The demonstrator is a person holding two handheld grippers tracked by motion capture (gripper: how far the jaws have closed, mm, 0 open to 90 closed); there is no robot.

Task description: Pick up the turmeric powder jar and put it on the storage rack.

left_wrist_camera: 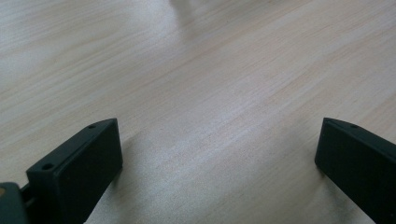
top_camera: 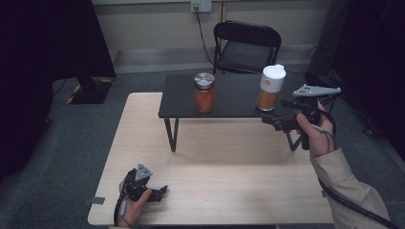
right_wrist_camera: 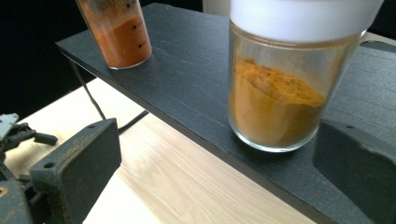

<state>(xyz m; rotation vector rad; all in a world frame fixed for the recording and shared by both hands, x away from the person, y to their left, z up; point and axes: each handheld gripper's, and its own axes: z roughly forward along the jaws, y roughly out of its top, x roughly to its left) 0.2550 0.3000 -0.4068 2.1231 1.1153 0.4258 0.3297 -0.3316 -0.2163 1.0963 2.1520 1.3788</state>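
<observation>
A low black shelf (top_camera: pixel 229 102) stands on the far half of the light wooden table (top_camera: pixel 215 162). On it are a silver-lidded jar of red-orange spice (top_camera: pixel 204 93) (right_wrist_camera: pixel 119 32) and a white-lidded jar of yellow-orange powder (top_camera: pixel 271 88) (right_wrist_camera: pixel 275 93). My right gripper (top_camera: pixel 268 119) (right_wrist_camera: pixel 217 135) is open at the shelf's front right edge. It points at the white-lidded jar, which stands just beyond its jaws and untouched. My left gripper (top_camera: pixel 160 191) (left_wrist_camera: pixel 217 135) rests open on bare wood at the near left corner, holding nothing.
A black folding chair (top_camera: pixel 246 45) stands behind the table. The shelf's thin legs (top_camera: pixel 172 133) rise from the tabletop. In the right gripper view the other gripper (right_wrist_camera: pixel 18 133) shows far off at the left edge. Dark equipment flanks both sides of the room.
</observation>
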